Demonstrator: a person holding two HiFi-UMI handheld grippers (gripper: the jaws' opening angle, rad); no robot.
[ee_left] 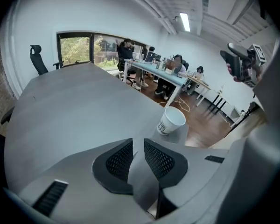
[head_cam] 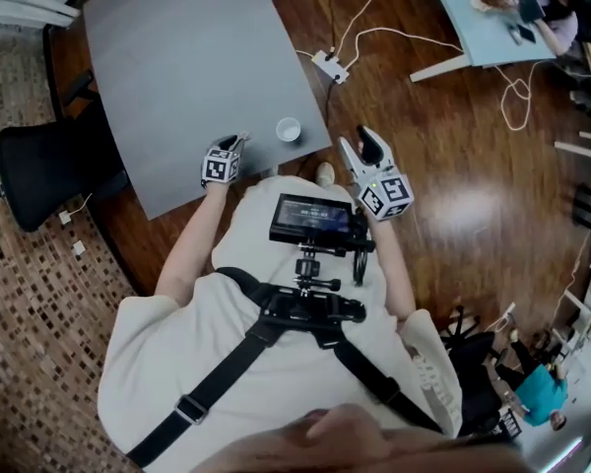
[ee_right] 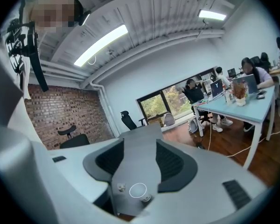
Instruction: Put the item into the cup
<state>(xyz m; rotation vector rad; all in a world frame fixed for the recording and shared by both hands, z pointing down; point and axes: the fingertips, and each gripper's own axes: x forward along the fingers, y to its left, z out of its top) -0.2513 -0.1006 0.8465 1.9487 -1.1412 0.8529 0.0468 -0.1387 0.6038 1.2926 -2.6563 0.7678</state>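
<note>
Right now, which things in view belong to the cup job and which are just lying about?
Job: paper cup; small pale thing beside it, maybe the item, too small to tell; grey table; left tool, right tool, both open.
Lying about: power strip; black chair; far desk.

Cup [ee_left: 171,121] print illegible; no readable text.

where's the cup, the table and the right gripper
cup [head_cam: 289,129]: head view, inside of its open mouth
table [head_cam: 197,57]: head view, bare grey top
right gripper [ee_right: 140,146]: right gripper view, the gap midway between its two spread jaws
</note>
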